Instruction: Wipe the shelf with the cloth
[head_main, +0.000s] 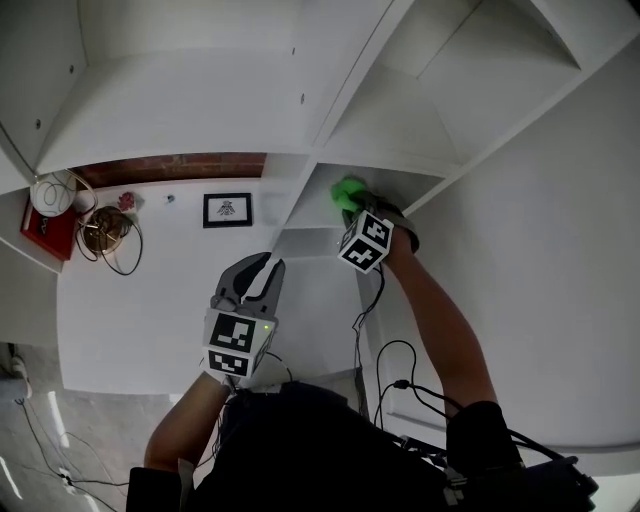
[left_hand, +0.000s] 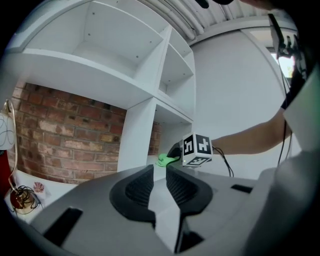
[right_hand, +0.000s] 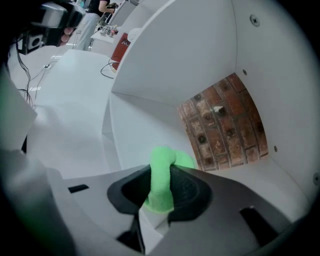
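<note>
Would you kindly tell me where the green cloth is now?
The green cloth is clamped in the right gripper, right of centre in the head view, inside a white shelf cubby.

Bright, even light; fisheye curving and dark vignetted corners.

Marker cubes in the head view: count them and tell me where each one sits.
2. One cube is on the left tool, held empty in front of the shelf; the other cube is on the right tool, which grips the green cloth inside a shelf compartment.
</note>
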